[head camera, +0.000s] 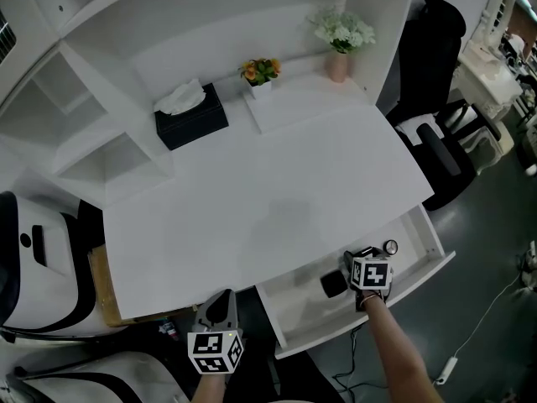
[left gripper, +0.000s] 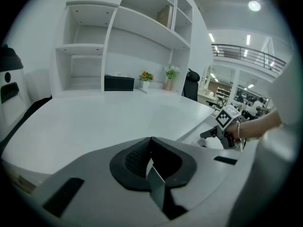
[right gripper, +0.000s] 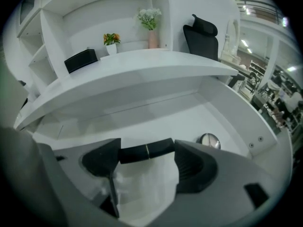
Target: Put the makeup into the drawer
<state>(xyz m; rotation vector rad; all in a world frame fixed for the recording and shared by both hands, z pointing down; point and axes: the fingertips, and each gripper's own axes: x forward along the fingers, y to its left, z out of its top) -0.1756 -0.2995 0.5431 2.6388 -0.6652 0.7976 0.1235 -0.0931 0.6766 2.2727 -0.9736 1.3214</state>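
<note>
The makeup tube (right gripper: 146, 151), a slim black cylinder with a thin pale band near its middle, sits crosswise between the tips of the right gripper (right gripper: 145, 163); its long axis runs from jaw to jaw, tilted a little so that the right end rides higher; each end seems to meet the inner face of a jaw, so the jaws, spread wide, appear to clamp it end to end and not round its waist; the left end is partly hidden behind the left jaw, so that contact is a judgement. The gripper reaches into the open drawer (head camera: 295, 302), below the front edge of the white desk (head camera: 277, 183), and the tube hangs over bare drawer floor; how high above it cannot be told. A small round silvery case (right gripper: 209, 140) lies on the drawer floor beyond the right jaw and to its right, apart from the tube. The left gripper (left gripper: 150, 150) has its jaws together with nothing between them and hovers off the desk's front edge, well apart from the drawer; the right one is plainly the nearer. The coming move likely turns on that crosswise axis: a slight widening of the jaws should free the tube to drop flat along the drawer's width; being round, it may roll toward the silvery case or a drawer wall.
</note>
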